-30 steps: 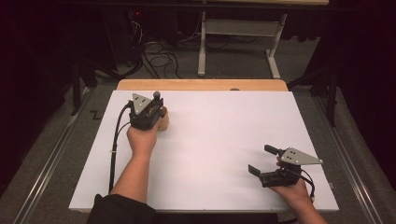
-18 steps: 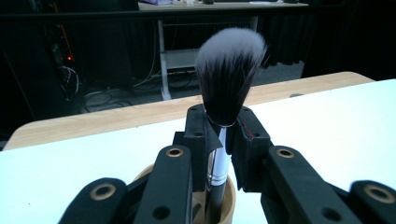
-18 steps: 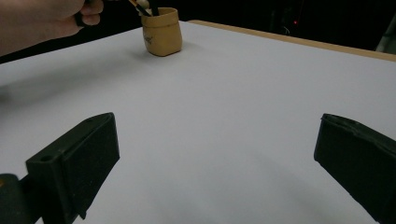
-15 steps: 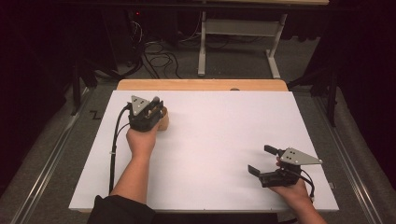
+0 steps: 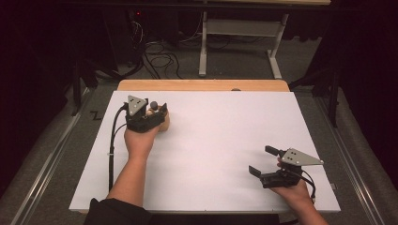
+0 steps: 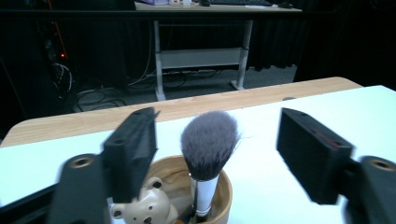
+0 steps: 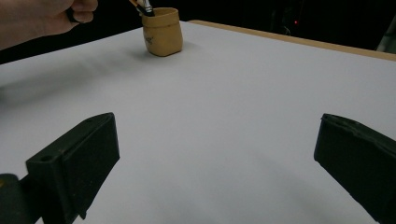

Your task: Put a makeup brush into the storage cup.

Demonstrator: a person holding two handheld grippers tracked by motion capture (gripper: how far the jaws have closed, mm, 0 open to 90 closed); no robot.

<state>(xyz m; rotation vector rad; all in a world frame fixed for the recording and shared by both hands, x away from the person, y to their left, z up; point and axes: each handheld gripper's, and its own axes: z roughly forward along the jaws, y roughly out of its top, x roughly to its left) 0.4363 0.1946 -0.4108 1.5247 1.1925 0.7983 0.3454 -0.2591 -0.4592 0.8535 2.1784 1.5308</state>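
**Guide:** At the far left of the white table (image 5: 211, 140), your left gripper (image 6: 217, 140) has just been opening its jaws. They now stand apart on either side of the makeup brush (image 6: 208, 144) without pressing on it.

**Operator:** So where is the brush?

**Guide:** It stands upright, bristles up, inside the small wooden cup (image 6: 224, 191), free of your grip. I judge the drop-off done; lift straight up so a jaw does not catch the bristles.

**Operator:** And my other hand?

**Guide:** Your right gripper (image 5: 265, 161) rests well apart at the near right corner, jaws spread wide with nothing between them.

**Operator:** Anything in the way?

**Guide:** A little bear figure (image 6: 142, 210) sits on the cup's front. Beyond the table, cables and a desk frame (image 5: 239, 37) stand on the floor, out of your path.
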